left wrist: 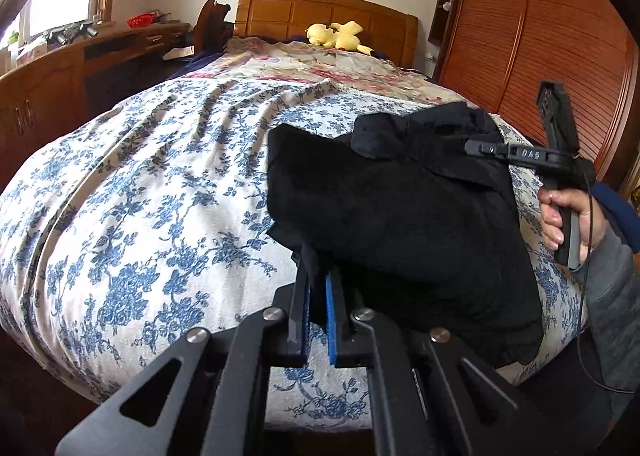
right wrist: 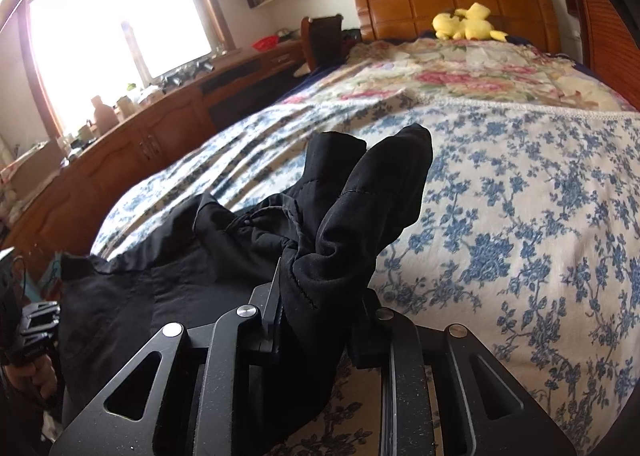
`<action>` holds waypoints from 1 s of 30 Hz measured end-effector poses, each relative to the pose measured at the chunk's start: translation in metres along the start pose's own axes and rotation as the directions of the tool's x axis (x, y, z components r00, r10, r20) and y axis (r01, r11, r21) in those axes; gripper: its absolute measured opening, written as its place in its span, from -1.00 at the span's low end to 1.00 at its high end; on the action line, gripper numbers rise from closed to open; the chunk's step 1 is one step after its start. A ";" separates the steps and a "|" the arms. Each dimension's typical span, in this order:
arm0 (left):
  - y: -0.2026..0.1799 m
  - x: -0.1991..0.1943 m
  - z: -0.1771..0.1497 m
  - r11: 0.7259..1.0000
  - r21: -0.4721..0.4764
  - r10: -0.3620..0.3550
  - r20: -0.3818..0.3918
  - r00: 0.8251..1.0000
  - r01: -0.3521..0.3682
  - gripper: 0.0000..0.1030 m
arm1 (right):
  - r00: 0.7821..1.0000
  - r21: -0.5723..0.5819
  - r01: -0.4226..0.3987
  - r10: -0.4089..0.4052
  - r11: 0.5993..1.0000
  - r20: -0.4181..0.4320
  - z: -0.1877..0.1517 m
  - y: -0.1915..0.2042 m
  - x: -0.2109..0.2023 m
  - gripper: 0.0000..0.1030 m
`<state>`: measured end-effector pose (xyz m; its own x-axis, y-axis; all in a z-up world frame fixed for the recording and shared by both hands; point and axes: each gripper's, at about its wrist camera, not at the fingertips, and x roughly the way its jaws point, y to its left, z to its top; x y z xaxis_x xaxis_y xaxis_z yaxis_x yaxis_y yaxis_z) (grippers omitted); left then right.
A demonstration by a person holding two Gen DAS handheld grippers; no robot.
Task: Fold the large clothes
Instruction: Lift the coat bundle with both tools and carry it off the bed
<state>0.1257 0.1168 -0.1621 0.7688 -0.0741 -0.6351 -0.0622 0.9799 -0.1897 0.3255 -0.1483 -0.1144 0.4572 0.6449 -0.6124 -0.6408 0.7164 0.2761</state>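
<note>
Both tongs (left wrist: pixel 319 288) clamped on black garment (left wrist: pixel 400 215)

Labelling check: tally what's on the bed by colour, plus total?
Black: 1, the garment, pinched by left gripper and right gripper.
Yellow: 1, the plush toy near the headboard.
Total: 2

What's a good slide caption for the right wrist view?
Right gripper clamps bunched black garment above floral bedspread.
</note>
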 end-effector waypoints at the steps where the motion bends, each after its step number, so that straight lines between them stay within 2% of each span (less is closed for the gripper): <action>1: 0.001 0.000 -0.001 1.000 -0.003 -0.003 -0.001 1.000 0.003 -0.91 | 1.000 -0.003 0.007 -0.007 1.000 -0.019 -0.002 0.000 0.005 -0.59; 4: 0.005 -0.002 -0.004 1.000 0.000 -0.008 0.010 1.000 0.008 -0.91 | 0.998 -0.002 0.031 -0.031 1.000 -0.050 -0.009 -0.001 0.014 -0.59; 8: 0.007 -0.011 -0.008 1.000 0.018 0.004 0.052 0.999 -0.005 -0.92 | 0.999 0.002 0.023 -0.022 1.000 -0.048 -0.012 0.001 0.015 -0.59; 13: 0.042 -0.026 -0.008 1.000 -0.013 0.014 0.085 0.996 -0.013 -0.92 | 0.999 -0.026 0.022 -0.023 0.999 -0.035 -0.008 0.030 0.025 -0.59; 17: 0.077 -0.041 -0.004 0.998 -0.018 0.056 0.108 0.993 -0.054 -0.92 | 0.998 -0.069 0.016 -0.020 0.997 -0.053 0.003 0.066 0.052 -0.59; 22: 0.131 -0.066 0.002 0.992 -0.056 0.120 0.151 0.981 -0.112 -0.93 | 0.996 -0.125 -0.010 0.000 0.992 -0.084 0.034 0.127 0.101 -0.61; 30: 0.215 -0.106 0.004 0.968 -0.105 0.245 0.186 0.951 -0.229 -0.94 | 0.992 -0.205 -0.069 0.045 0.976 -0.117 0.086 0.235 0.181 -0.62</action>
<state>0.0334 0.3362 -0.1333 0.8348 0.2043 -0.5113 -0.3033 0.9457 -0.1172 0.3107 0.1592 -0.0968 0.3525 0.6412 -0.6817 -0.7834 0.6006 0.1598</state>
